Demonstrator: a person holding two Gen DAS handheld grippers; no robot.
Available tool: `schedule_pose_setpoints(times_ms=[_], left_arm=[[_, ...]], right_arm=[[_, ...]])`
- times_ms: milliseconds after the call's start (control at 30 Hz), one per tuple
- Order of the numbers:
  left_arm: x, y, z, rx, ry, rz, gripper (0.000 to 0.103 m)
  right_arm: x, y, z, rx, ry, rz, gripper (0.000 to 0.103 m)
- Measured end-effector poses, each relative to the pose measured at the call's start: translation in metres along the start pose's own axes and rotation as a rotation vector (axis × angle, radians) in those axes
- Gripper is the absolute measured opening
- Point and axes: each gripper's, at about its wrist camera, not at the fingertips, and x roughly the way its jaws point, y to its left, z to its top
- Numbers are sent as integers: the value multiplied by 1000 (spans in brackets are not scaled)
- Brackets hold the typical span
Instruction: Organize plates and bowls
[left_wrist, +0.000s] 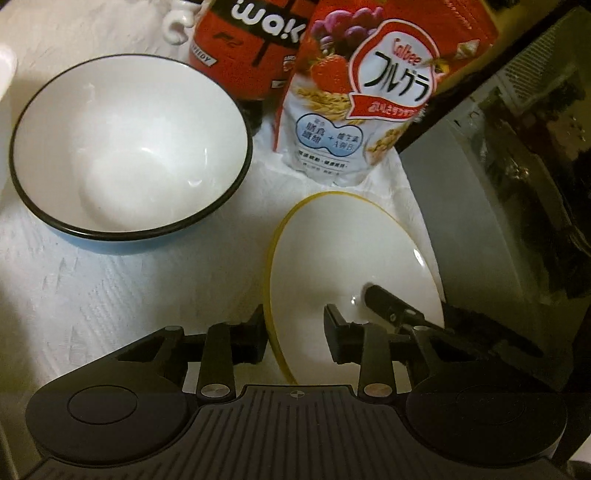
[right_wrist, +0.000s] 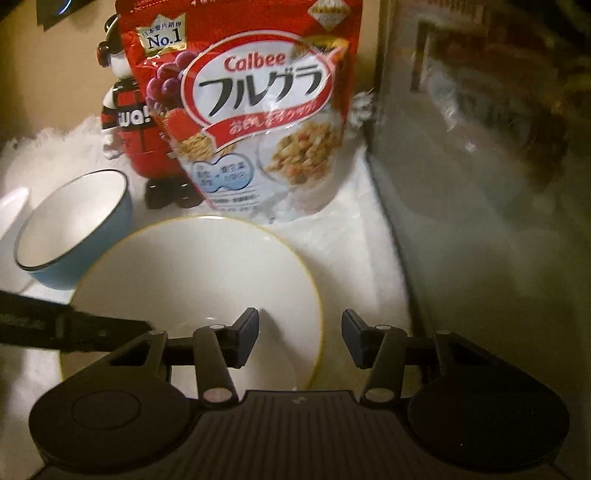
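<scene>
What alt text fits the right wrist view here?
The open right gripper straddles the right rim of a yellow-edged white plate on a white cloth. Behind it stand a Calbee cereal bag, a red figurine and a blue bowl.

My left hand-held gripper (left_wrist: 295, 332) straddles the near rim of a yellow-rimmed white plate (left_wrist: 347, 254), one finger outside the edge, the other over its face, jaws parted. The right hand-held gripper (left_wrist: 388, 299) reaches onto the plate from four o'clock. At ten o'clock sits a black-rimmed blue bowl (left_wrist: 129, 147) on the white-clothed desk (left_wrist: 92, 302); at twelve o'clock stands a Calbee granola bag (left_wrist: 354, 96).
</scene>
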Motion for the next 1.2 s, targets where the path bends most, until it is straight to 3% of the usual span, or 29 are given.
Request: schedule_pose_setpoints(times_ms=[100, 200, 433, 767, 933, 1200], left_arm=[[7, 1, -2, 11, 23, 19, 25], [4, -2, -6, 34, 40, 16, 27], [-25, 10, -22, 49, 52, 55, 29], [-83, 38, -58, 0, 22, 126, 30], [-88, 49, -68, -34, 16, 134, 30], [-104, 48, -72, -10, -59, 160, 31]], right_arm=[[7, -5, 0, 6, 14, 24, 47], [13, -7, 0, 42, 70, 94, 45], [-2, 3, -5, 61, 96, 225, 47], [-37, 47, -32, -22, 149, 390, 46], [-35, 60, -47, -59, 183, 389, 44], [-52, 61, -39, -97, 71, 321, 44]])
